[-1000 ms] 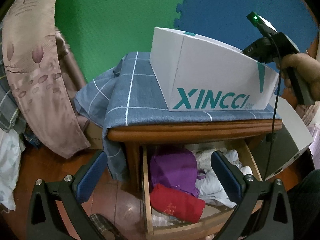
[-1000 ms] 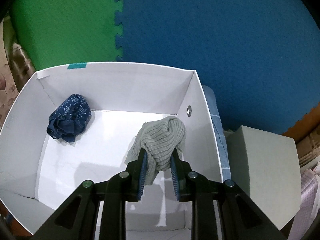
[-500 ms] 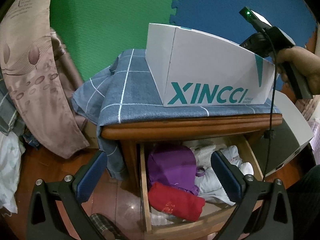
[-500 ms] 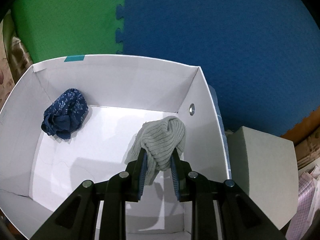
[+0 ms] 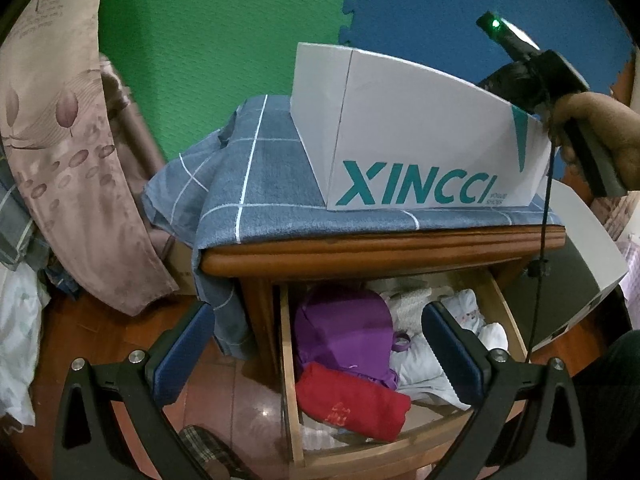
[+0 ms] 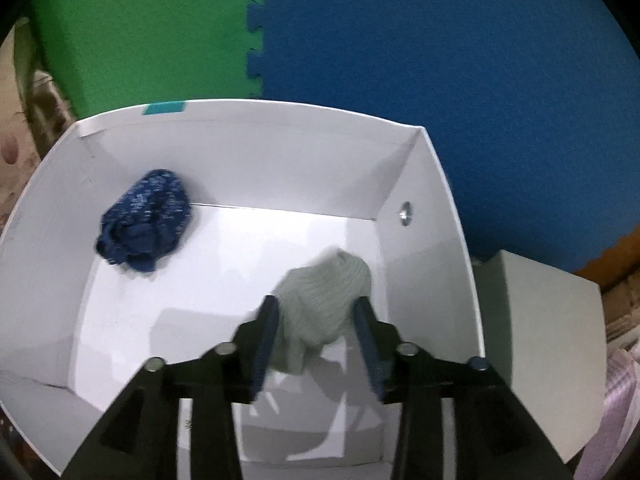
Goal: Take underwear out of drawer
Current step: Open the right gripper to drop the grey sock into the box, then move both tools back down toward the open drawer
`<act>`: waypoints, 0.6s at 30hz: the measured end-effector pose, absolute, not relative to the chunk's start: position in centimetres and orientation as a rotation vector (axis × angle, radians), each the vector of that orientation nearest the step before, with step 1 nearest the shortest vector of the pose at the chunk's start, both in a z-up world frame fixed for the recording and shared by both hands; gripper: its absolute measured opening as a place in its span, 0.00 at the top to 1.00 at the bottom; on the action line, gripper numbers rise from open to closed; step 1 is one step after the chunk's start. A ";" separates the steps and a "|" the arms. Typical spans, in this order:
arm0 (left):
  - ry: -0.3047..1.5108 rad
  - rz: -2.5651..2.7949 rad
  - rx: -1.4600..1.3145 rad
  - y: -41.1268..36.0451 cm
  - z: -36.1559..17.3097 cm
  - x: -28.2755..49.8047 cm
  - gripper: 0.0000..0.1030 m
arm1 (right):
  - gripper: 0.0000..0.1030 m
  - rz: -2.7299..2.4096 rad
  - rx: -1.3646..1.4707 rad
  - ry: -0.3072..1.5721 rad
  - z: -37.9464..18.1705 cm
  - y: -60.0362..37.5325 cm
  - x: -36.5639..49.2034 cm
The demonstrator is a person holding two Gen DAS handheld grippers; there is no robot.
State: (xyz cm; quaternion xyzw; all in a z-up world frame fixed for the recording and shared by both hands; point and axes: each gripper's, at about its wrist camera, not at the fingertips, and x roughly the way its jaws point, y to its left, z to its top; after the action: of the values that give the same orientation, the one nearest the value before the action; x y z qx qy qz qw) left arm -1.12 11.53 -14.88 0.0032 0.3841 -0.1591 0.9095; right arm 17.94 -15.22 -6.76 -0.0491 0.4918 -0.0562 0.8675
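The open wooden drawer (image 5: 404,446) holds a purple garment (image 5: 344,330), a rolled red one (image 5: 352,404) and white ones (image 5: 432,368). My left gripper (image 5: 316,344) is open and empty above the drawer front. My right gripper (image 6: 316,332) hangs over the white XINCCI box (image 6: 240,136), its jaws parted around a grey ribbed underwear (image 6: 324,300) that is blurred between them. A dark blue patterned underwear (image 6: 146,220) lies at the box's back left. The box (image 5: 420,136) stands on the cabinet top, with the right gripper's body (image 5: 536,72) above its right end.
A blue checked cloth (image 5: 260,184) covers the cabinet top. A floral curtain (image 5: 60,140) hangs at left. A grey-white box (image 6: 540,344) stands right of the cabinet. Green and blue foam mats (image 6: 360,32) line the wall.
My right gripper's jaws have opened and let go of the grey underwear, which is dropping into the box. The left gripper has barely shifted.
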 end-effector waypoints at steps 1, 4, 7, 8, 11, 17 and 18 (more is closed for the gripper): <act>0.796 -0.329 0.007 11.5 -14.9 -1.1 0.01 | 0.57 -0.114 -0.097 1.009 -6.3 -15.2 17.6; 0.795 -0.332 0.018 11.2 -15.1 -1.1 0.01 | 0.52 -0.080 -0.040 0.846 -2.7 -15.1 14.6; 0.786 -0.353 0.017 11.1 -15.2 -1.4 0.01 | 0.37 -0.089 -0.038 0.687 1.1 -15.3 9.3; 0.783 -0.364 0.016 11.0 -15.3 -1.5 0.01 | 0.32 -0.075 -0.037 0.643 2.0 -15.5 7.3; 0.789 -0.438 0.007 10.3 -15.6 -1.9 0.01 | 0.21 -0.055 -0.064 0.553 2.9 -17.1 0.7; 0.843 -0.577 0.128 6.2 -18.1 -4.1 0.01 | 0.20 -0.152 -0.135 0.566 -3.6 -21.4 -10.5; 0.839 -0.591 0.147 5.7 -18.5 -4.3 0.00 | 0.20 -0.150 -0.098 0.576 -4.7 -22.2 -11.6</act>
State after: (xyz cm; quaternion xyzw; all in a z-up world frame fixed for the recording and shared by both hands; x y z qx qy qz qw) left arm -4.35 5.74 -18.46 0.0702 0.4008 -0.2826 0.8686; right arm -11.65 -22.23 -4.74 -0.0481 0.2839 -0.0739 0.9548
